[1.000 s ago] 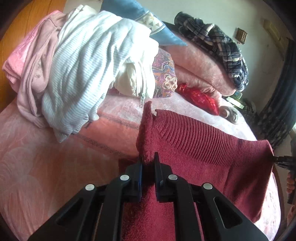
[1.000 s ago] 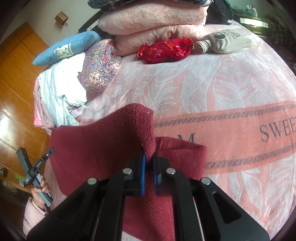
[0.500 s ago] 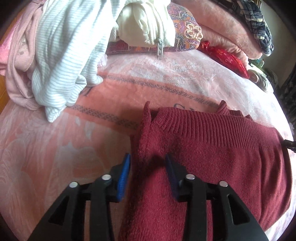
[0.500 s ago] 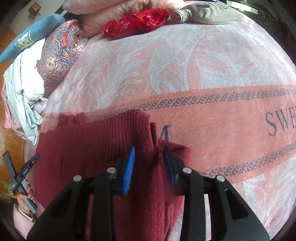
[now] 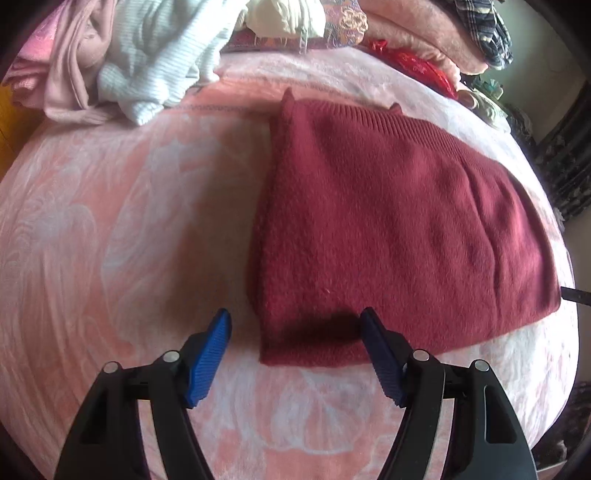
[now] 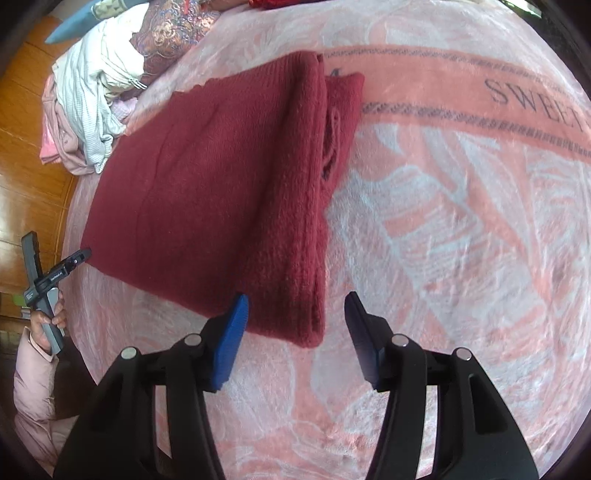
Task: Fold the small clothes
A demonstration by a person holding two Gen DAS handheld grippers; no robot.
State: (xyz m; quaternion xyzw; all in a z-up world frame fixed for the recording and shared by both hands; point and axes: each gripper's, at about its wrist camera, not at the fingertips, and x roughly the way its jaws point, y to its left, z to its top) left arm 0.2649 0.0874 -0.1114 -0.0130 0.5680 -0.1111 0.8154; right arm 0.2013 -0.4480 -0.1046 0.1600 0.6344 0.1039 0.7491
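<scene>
The left tool (image 5: 295, 341) has its jaws opening, and the near left corner of the red sweater (image 5: 388, 229) lies between the blue pads (image 5: 210, 352) without touching them. The right tool (image 6: 295, 328) also has its jaws opening; the near right corner of the sweater lies between its pads (image 6: 231, 339), and they do not press on it. Nothing is gripped by either tool.

The bed (image 5: 110, 240) carries everything. It is covered by a pink blanket (image 6: 461, 221) with a pale leaf pattern and a darker band where the word "SWEET" is printed. The red sweater lies flat on this blanket, folded into a thick rectangle, with its ribbed edge on the far side. In the right wrist view, a lower layer of it sticks out past the right edge of the fold.

Behind the sweater, at the far left of the bed, there is a pile of clothes (image 5: 147, 62): a white ribbed piece, a pale pink one and a cream one. Next to it lies a flowered cushion (image 6: 166, 33). A small red pouch (image 5: 417, 66) lies further right.

In the right wrist view, the left hand (image 6: 48, 317) in a pink sleeve holds the handle of the left tool at the bed's edge.
</scene>
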